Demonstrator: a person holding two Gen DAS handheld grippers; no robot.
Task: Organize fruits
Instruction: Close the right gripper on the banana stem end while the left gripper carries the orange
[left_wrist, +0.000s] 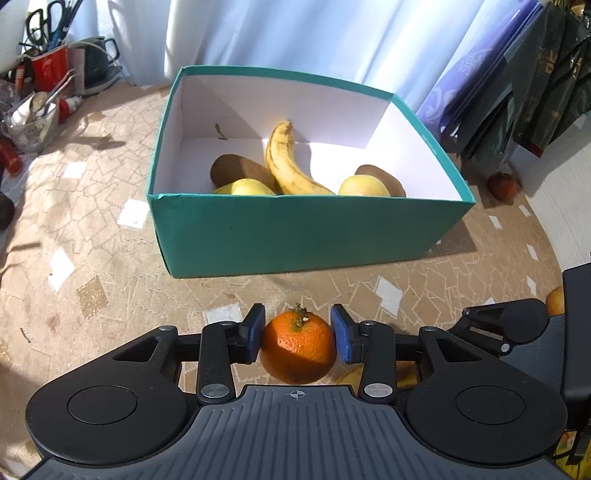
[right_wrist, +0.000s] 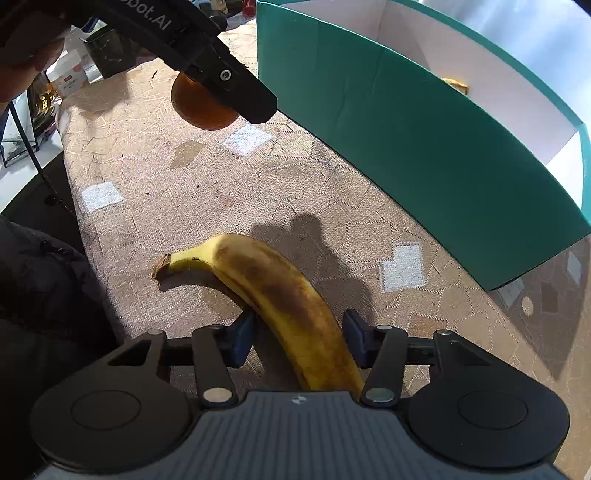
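Note:
My left gripper (left_wrist: 298, 332) is shut on a tangerine (left_wrist: 297, 347), stem up, just above the patterned tablecloth in front of the teal box (left_wrist: 295, 236). The box holds a banana (left_wrist: 288, 162), two kiwis (left_wrist: 236, 170) and two yellow fruits (left_wrist: 362, 186). In the right wrist view my right gripper (right_wrist: 298, 338) points steeply down at a spotted banana (right_wrist: 280, 295) lying on the cloth. Its blue pads press on both sides of the banana's lower half. The tangerine (right_wrist: 199, 110) and a finger (right_wrist: 243, 92) of the left gripper hang at the top left there.
A red fruit (left_wrist: 502, 186) lies right of the box and an orange one (left_wrist: 556, 301) at the right edge. Cups, scissors and a kettle (left_wrist: 99, 62) crowd the back left; bags (left_wrist: 517, 92) stand at the back right. A dark sleeve (right_wrist: 40, 295) is at the left.

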